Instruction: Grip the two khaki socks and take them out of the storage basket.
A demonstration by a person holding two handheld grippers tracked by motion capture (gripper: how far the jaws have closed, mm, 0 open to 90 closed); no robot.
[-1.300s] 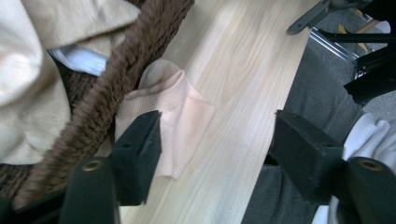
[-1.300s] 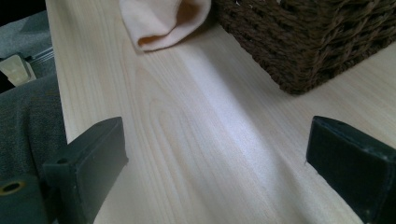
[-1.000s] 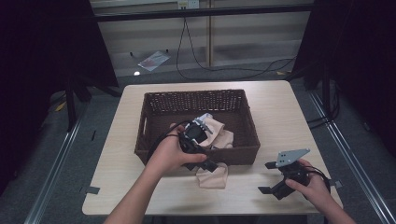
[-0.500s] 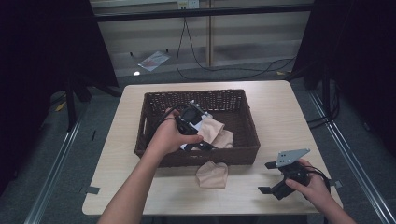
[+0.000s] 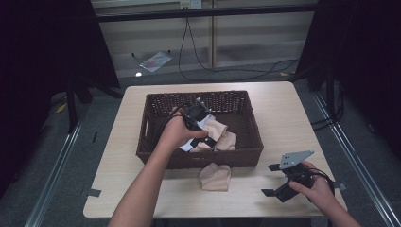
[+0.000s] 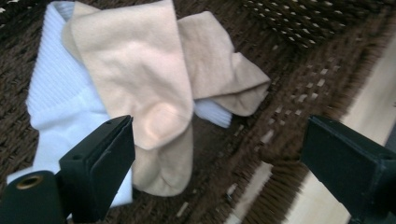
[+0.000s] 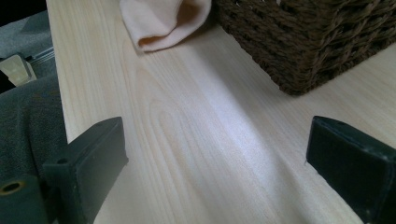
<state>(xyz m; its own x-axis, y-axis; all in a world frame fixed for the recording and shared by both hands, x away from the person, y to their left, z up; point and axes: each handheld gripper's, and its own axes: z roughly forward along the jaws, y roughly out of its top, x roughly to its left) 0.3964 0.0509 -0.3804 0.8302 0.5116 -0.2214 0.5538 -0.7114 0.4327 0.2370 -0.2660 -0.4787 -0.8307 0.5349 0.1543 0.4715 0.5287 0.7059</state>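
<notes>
**Left gripper poised over socks in the wicker basket**

The landmark is the dark brown wicker basket on the pale wooden table. Inside it lie beige socks piled over a white ribbed sock, toward its near wall. The left gripper hangs just above them within the basket, its jaws spread wide and holding nothing. Outside the basket, against its near wall, another beige sock lies on the table. The right gripper sits on the table well off the basket's near right corner, held in the person's hand, its jaws likewise wide apart and empty.
</notes>
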